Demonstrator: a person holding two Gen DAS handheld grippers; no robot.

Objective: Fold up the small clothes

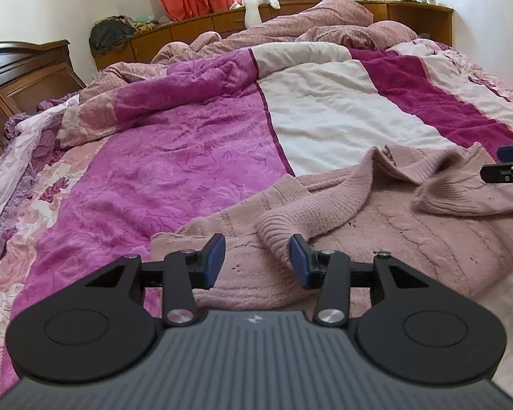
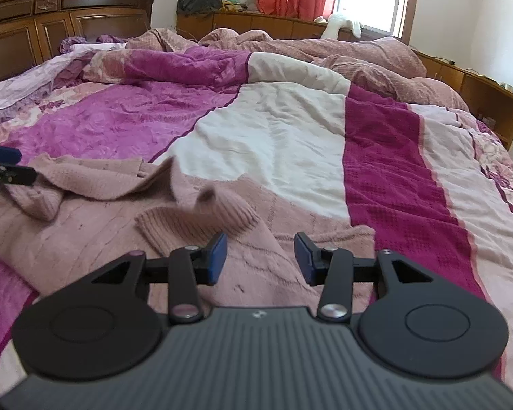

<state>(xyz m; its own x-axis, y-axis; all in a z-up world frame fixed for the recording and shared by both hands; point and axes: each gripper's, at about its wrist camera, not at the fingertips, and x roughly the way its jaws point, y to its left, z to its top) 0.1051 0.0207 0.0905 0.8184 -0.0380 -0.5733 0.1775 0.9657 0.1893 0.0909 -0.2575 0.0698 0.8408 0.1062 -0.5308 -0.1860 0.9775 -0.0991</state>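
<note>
Now both grippers, left (image 1: 257, 261) and right (image 2: 260, 260), stand apart and empty over the sweater (image 1: 376, 235) near the bed's (image 1: 188, 157) front edge; both loose sleeves lie folded inward and could slide off and undo the fold.

A wide bed (image 1: 489, 78) carries a rumpled quilt (image 1: 195, 157) banded in magenta, white and deep crimson. A pink knitted sweater (image 1: 376, 225) lies spread on its near side, both sleeves folded across the body. Bunched dusty-pink bedding (image 2: 290, 48) is heaped along the far edge, before the wooden headboard (image 2: 51, 17).
</note>
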